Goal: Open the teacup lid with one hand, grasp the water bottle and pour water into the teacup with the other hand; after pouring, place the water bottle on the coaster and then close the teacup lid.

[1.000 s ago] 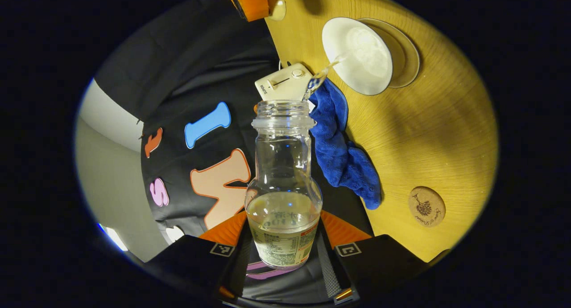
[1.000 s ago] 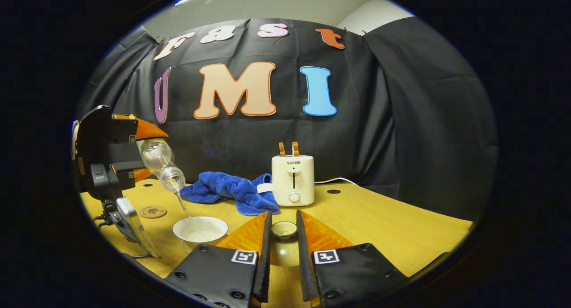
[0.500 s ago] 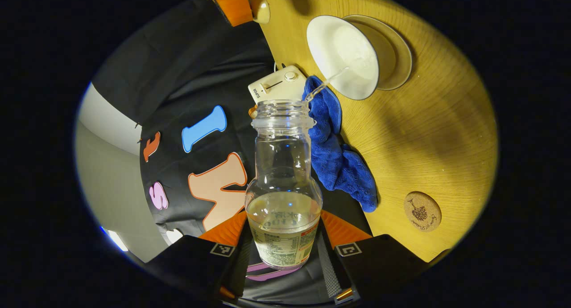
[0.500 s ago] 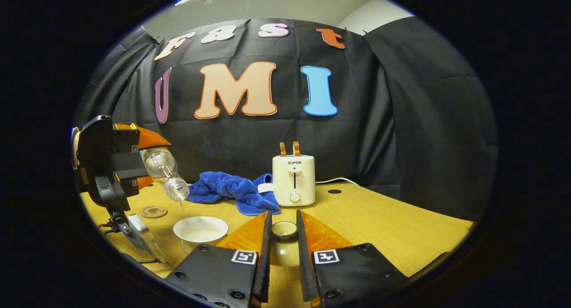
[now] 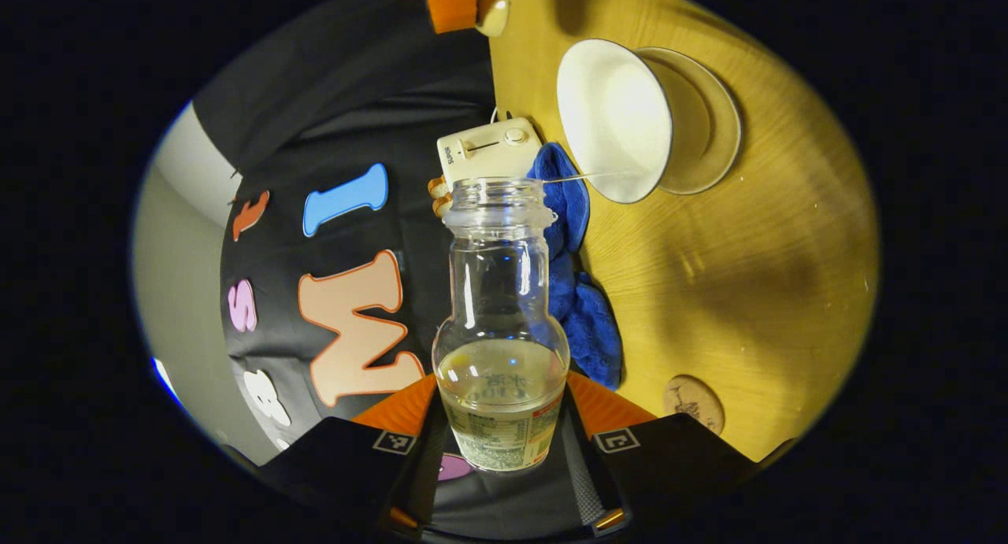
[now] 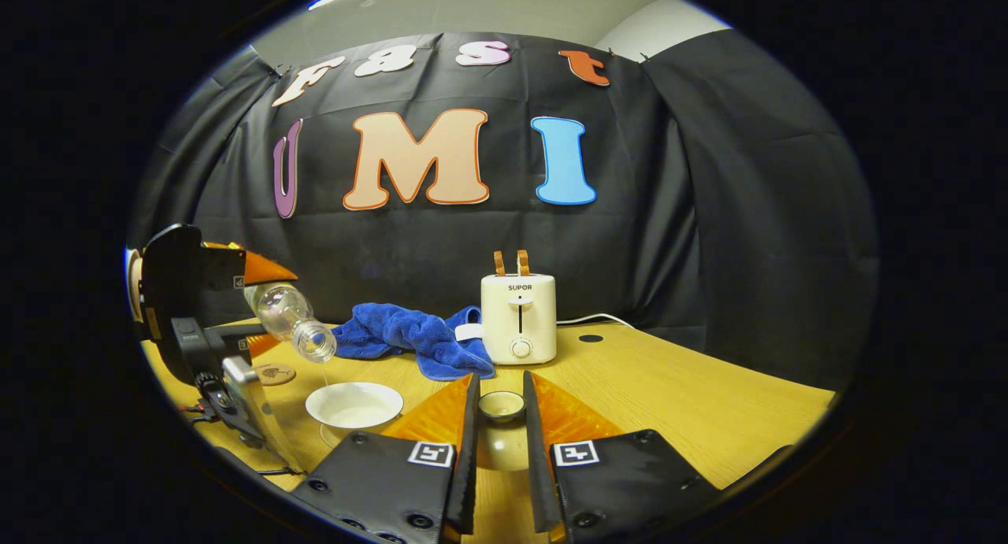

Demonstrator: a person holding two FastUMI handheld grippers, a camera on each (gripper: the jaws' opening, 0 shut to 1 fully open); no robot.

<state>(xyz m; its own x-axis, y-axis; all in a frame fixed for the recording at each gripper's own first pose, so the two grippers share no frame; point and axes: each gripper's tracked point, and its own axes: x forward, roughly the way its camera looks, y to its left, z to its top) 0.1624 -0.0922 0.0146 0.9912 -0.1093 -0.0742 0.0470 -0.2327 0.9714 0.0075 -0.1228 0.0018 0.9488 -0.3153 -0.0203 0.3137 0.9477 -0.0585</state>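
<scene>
Gripping the water bottle [image 5: 498, 292] low on its round belly, left gripper [image 5: 500, 406] closed with both fingers pressed against the clear plastic. Tilted mouth-down toward the teacup [image 5: 614, 119], with a hair-thin thread of water [image 5: 587, 176] running from the lip to the cup's near rim. Wrapped round the bottle's base, a paper label with small print and a red corner, too small to make out. Roughly a third full, ribbed at the neck.

Resting on a shallow saucer [image 5: 709, 127], wide, white and glossy, uncovered. Lying near the worktop's [image 5: 748, 276] close edge, well apart from the cup, a round cork coaster [image 5: 693, 402] printed with a small drawing and script, illegible. Between cup and coaster, a broad stretch of bare pale wood grain.

Pinching the teacup lid [image 6: 502, 406] between its fingers, right gripper [image 6: 501, 394] closed on it, just right of the cup [image 6: 354, 405]. Farther back by the wall cloth, a cream toaster [image 6: 517, 318] with a brand mark on its front, a slot lever and a dial, and touching its left side a crumpled blue plush towel [image 6: 402, 335]. Right of the toaster, open worktop out to the far edge.
</scene>
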